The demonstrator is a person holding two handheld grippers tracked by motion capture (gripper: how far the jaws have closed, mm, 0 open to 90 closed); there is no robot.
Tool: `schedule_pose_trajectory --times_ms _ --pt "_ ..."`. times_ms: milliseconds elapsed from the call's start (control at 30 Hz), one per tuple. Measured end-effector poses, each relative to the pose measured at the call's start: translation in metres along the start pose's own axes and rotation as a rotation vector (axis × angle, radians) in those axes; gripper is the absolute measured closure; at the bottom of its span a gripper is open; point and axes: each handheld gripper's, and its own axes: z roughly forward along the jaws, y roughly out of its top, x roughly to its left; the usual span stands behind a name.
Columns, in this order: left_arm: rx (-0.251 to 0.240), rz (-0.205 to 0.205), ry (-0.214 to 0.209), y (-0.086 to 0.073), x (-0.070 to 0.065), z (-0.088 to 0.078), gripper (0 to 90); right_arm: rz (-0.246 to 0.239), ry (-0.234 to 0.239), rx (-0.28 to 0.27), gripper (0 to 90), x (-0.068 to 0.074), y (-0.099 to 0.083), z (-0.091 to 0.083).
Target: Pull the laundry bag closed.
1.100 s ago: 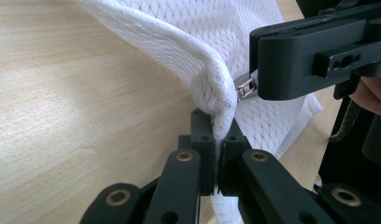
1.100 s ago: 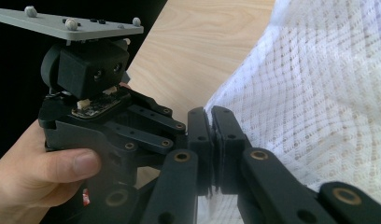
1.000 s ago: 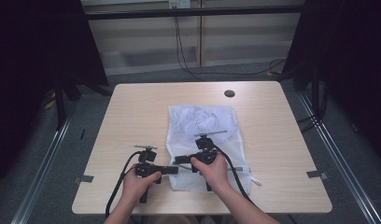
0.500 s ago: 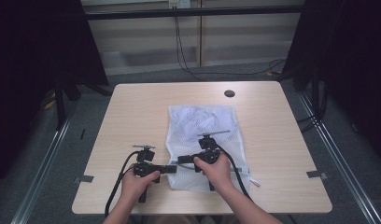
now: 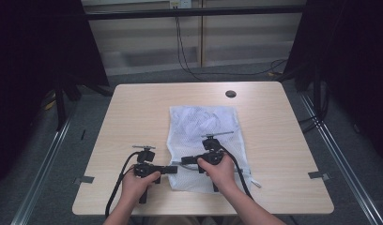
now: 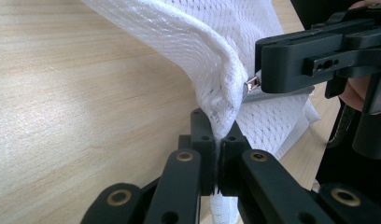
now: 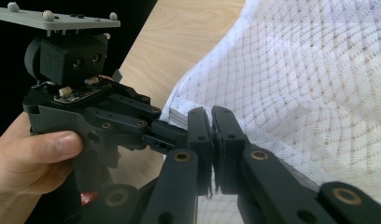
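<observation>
Left gripper [image 6: 216, 158] clamped on the mesh bag [image 5: 203, 136] edge at the bench [image 5: 133, 108] front, right gripper [image 7: 212, 140] closed on its zipper pull (seemingly); likely to slip if tugged unevenly.

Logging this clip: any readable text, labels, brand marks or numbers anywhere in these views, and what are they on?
None can be read.
White mesh bag: plain netting, no tag or print in view.
Left claw and right claw: black parts with screws and holes, no markings.
Table: bare wood grain, one dark round spot, no lettering.
Wall outlet at the top of the high view: too small to read.
</observation>
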Motion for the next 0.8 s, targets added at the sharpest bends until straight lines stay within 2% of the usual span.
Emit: schedule_pose_trajectory --times_ms 200,567,600,633,667,800 --pt "0.003 0.006 0.0 0.0003 0.0006 -0.0008 88.3 -0.014 -0.002 0.005 87.1 0.0003 -0.0006 -0.0012" --pt "0.006 0.0 0.0 0.0003 0.0002 -0.001 88.3 -0.012 0.003 0.007 87.1 0.0016 -0.0006 -0.0029" --pt "0.006 -0.001 0.008 0.0003 0.0002 -0.0014 88.3 -0.017 0.001 0.006 87.1 0.0014 -0.0007 -0.0026" --pt "0.003 -0.002 0.006 0.0007 0.0012 -0.0025 88.4 -0.035 -0.026 0.01 87.1 0.0006 -0.0006 -0.0039" --pt "-0.015 -0.024 -0.01 0.0013 0.0017 -0.0043 88.3 -0.033 -0.024 0.008 87.1 -0.0006 -0.0003 -0.0051" --pt "-0.016 -0.022 -0.01 0.0013 0.0013 -0.0051 88.3 -0.024 -0.02 0.004 87.1 -0.0028 0.0008 -0.01"
